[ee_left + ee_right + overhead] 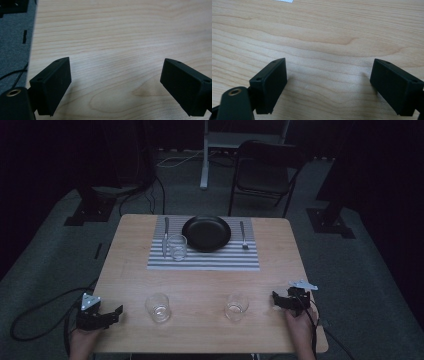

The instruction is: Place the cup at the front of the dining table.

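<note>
Dim grey carpet surrounds a light wooden table (200, 280), with a dark folding chair (262, 172) and a white stand (205, 155) beyond its far edge. At the far middle of the table lies a striped placemat (202, 260). On it sits a black plate (206, 232), with a knife (166, 236) to its left and a fork (243, 236) to its right. A clear glass (177, 247) stands on the mat just beside the knife, near the plate's left rim.

Two more clear glasses stand on bare wood nearer the person: the left glass (158, 307) and the right glass (236, 306), well apart from each other and both upright.

Near the table's near left corner the left gripper (114, 314) is held by the person's left hand (82, 340), a grey three-cornered plate (90, 302) on top and a cable (35, 320) looping off over the carpet. In the left gripper view its jaws stand wide apart over bare wood, holding nothing, with the table's left edge and carpet at that side.

Near the near right corner the right gripper (278, 300) is held by the right hand (301, 325). In the right gripper view its jaws are likewise spread wide over bare wood with nothing between them, and a corner of the mat shows at the top edge
</note>
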